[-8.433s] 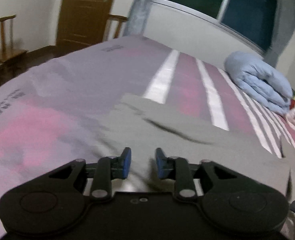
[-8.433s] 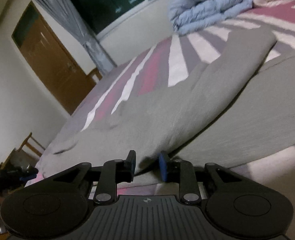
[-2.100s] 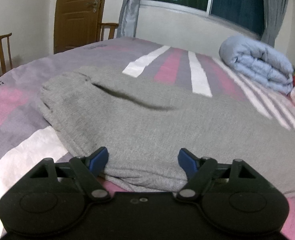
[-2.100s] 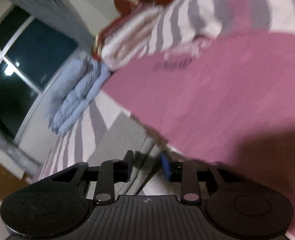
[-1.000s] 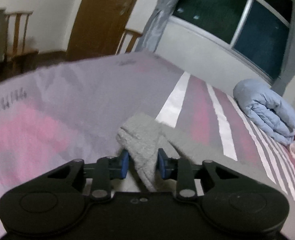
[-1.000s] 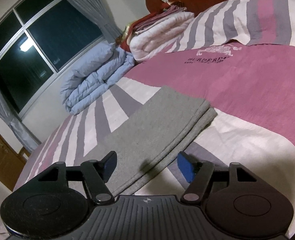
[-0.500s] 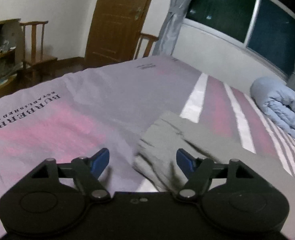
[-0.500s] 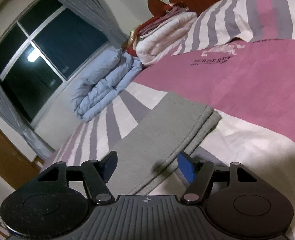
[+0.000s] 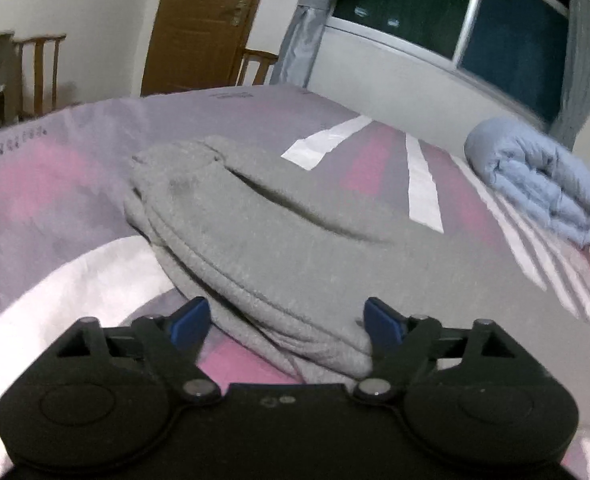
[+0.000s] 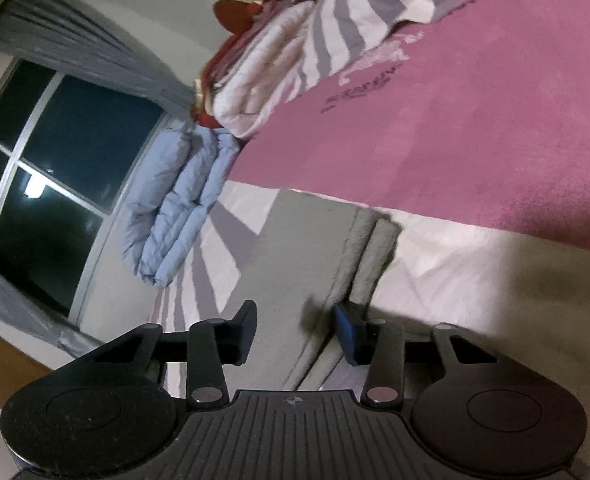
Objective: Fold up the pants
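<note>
One pair of grey pants [image 9: 295, 240] lies folded flat on the bed [image 9: 55, 184], its long stacked edge running diagonally toward the left claw [image 9: 285, 322]. That claw's jaws stand wide apart and have just been opening; the near folded edge of the pants lies between them, and the right blue pad [image 9: 381, 322] sits against the cloth while the left pad is clear of it. To the left of the pants the bedspread is bare, pink and white, out to the bed's edge.

In the right wrist view the picture is rolled. The right claw [image 10: 293, 330] has its jaws partly apart, just closing in, with the layered end of the pants [image 10: 315, 248] between them; neither pad clearly presses on the cloth. Beyond that end lies open pink bedspread [image 10: 475, 140].

One rolled blue quilt [image 9: 535, 180] rests near the window side, well apart from the pants. One stack of white and red linens [image 10: 255, 84] sits beside it. Two wooden chairs [image 9: 39, 72] and one door [image 9: 207, 24] stand past the bed.
</note>
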Action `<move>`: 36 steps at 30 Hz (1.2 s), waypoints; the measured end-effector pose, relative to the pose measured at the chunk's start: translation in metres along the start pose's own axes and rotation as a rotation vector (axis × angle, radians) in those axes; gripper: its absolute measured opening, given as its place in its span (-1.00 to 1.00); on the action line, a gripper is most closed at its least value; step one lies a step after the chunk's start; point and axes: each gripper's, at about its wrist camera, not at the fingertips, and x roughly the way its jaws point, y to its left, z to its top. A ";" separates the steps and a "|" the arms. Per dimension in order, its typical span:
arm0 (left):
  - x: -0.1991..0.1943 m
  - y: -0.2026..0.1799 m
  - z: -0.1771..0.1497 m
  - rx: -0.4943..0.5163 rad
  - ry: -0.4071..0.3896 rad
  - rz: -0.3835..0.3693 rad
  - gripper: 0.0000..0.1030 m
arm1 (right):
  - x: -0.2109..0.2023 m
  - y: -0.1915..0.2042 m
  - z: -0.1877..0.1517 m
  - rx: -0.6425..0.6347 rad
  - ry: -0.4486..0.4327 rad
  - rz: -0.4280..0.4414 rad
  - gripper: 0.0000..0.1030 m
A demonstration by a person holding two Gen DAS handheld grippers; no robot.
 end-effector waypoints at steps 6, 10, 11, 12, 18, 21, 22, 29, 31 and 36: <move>0.014 0.006 -0.002 -0.009 0.041 0.010 0.66 | 0.014 -0.008 0.006 0.014 0.032 -0.052 -0.85; 0.012 0.001 -0.008 0.004 0.043 0.013 0.67 | -0.002 -0.004 0.007 -0.005 0.001 -0.006 -0.90; 0.012 0.002 -0.008 0.003 0.044 0.010 0.67 | -0.007 0.001 0.006 -0.021 -0.010 0.005 -0.90; 0.011 0.003 -0.008 0.003 0.046 0.007 0.67 | -0.012 0.003 0.006 -0.046 -0.014 0.012 -0.90; 0.017 -0.002 -0.004 0.006 0.049 0.015 0.67 | 0.012 -0.018 0.007 0.035 0.055 -0.046 -0.90; 0.013 -0.004 -0.004 0.019 0.034 0.017 0.65 | -0.012 -0.003 0.001 -0.013 0.015 -0.044 -0.53; 0.011 -0.004 -0.004 0.023 0.022 0.020 0.65 | -0.019 0.004 -0.004 -0.038 0.020 -0.027 -0.45; -0.011 0.000 -0.001 0.013 -0.026 0.002 0.65 | -0.027 0.054 -0.079 -0.078 0.138 0.122 -0.44; -0.017 0.004 -0.001 0.004 -0.041 -0.007 0.67 | -0.016 0.065 -0.105 -0.040 0.215 0.158 -0.44; -0.030 0.018 -0.002 -0.060 -0.021 -0.023 0.67 | 0.000 0.092 -0.153 -0.053 0.344 0.200 -0.44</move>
